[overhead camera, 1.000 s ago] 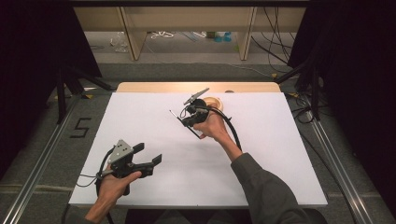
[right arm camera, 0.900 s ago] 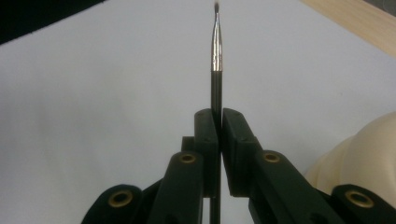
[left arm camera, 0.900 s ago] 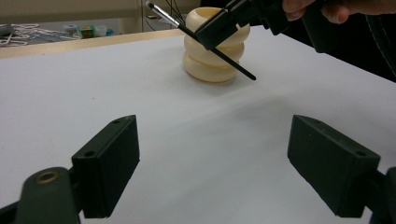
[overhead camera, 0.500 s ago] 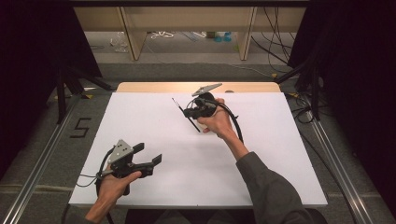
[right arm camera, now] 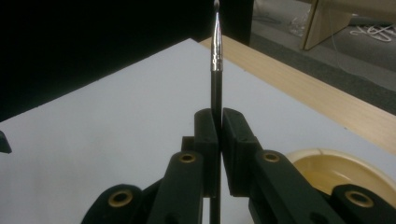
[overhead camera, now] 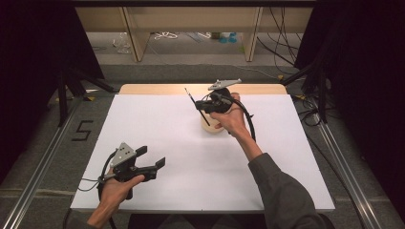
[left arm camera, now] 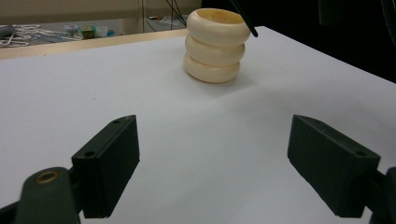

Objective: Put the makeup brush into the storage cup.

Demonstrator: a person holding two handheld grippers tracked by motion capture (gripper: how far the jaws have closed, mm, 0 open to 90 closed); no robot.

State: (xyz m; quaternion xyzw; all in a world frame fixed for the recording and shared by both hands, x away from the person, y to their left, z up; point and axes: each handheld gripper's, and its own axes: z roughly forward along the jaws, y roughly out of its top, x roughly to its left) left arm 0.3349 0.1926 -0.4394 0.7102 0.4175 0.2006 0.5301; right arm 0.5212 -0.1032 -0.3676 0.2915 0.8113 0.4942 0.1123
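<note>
- The left claw (overhead camera: 153, 164) sits low over the near left part of the white surface (overhead camera: 157, 129), jaws spread wide apart with nothing between them; in the left gripper view (left arm camera: 212, 172) bare surface shows between its two pads.
- Farther off, the right claw (overhead camera: 204, 106) is clamped on one thin black brush (overhead camera: 197, 106), held above the far middle of the surface.
- The brush's long axis runs slantwise in the high view: its upper end leans up and toward the far left, its lower end points down toward the holder.
- In the right gripper view the brush (right arm camera: 215, 88) rises straight out from between the closed pads, its metal ferrule and tip well beyond the claw (right arm camera: 219, 135).
- One cream holder (left arm camera: 215, 45), shaped like three stacked rings, stands upright just below the right claw; the brush's lower end (left arm camera: 245, 21) hangs at its rim.
- Count: two claws, one brush, one holder.
</note>
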